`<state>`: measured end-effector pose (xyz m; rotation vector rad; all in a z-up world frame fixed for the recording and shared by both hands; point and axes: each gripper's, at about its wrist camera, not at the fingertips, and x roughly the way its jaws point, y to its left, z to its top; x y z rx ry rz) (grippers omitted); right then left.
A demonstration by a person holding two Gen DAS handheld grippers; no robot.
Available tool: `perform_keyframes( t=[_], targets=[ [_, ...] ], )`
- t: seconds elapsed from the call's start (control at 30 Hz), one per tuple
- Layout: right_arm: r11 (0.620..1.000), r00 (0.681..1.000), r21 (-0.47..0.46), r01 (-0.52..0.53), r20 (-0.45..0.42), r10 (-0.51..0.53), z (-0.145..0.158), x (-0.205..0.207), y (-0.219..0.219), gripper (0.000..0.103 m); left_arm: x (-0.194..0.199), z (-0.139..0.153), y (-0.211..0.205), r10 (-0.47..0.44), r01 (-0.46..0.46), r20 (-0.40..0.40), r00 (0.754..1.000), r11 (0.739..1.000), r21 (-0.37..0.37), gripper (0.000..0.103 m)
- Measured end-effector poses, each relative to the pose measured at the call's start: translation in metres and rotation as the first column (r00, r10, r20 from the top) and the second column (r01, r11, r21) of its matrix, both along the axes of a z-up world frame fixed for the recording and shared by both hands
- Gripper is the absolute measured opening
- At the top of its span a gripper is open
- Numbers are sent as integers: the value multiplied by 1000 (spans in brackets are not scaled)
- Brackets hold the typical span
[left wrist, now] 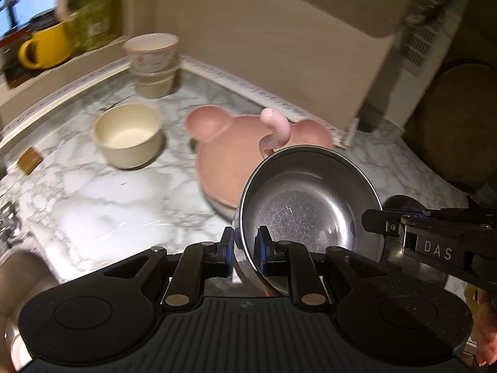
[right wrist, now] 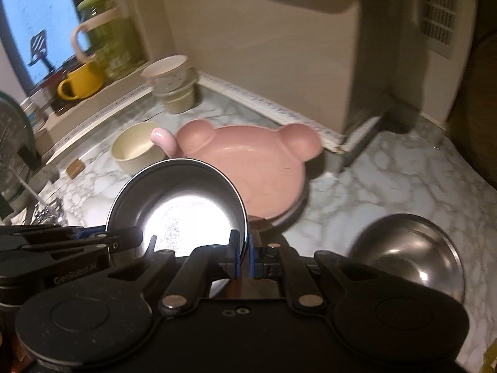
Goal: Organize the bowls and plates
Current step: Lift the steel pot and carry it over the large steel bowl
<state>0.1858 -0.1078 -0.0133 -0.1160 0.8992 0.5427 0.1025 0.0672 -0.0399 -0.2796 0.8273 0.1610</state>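
Both grippers clamp one round steel bowl (left wrist: 310, 205) by its thin rim. Left gripper (left wrist: 245, 245) has its blue-padded fingers (left wrist: 262, 245) clenched across the rim at the bowl's 7 o'clock; the right gripper (left wrist: 372, 217) reaches in from 3 o'clock, and the right wrist view shows its fingers (right wrist: 234, 248) grasping the same rim. The bowl is tilted, its scuffed, shiny inside catching glare.

Going left to right over the grey-veined marble surface (left wrist: 108, 192): a small brown block (left wrist: 29, 160) at 9 o'clock, a matte cream bowl (left wrist: 129, 138) with straight walls, and behind it at 11 o'clock a stack of bowls (left wrist: 153, 65) topped by a patterned white one. At 12 o'clock lies a smooth pink bear-shaped plate (left wrist: 223, 152) with two round ears, a pink curled handle (left wrist: 276, 124) above it. A second steel bowl (right wrist: 407, 255) rests on the surface at 4 o'clock in the right wrist view.
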Motion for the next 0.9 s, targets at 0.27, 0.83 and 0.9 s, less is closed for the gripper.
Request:
perform_keyframes(
  t=[0.27,0.83,0.9],
  targets=[
    [995,995,1,97,5,-97,5,9,-57,6,26,5,-52,-104,104,10,995,995,5,15],
    [966,966,-36,257,-30,-258,-11,27,-153,6,82,-8,-155,-292,294,-45,955,955,31,15],
    [962,962,-43,269,-40,-271,-16,30,-160,6,87,-12,-164,-303,305,-54,951,952,34,15]
  ],
)
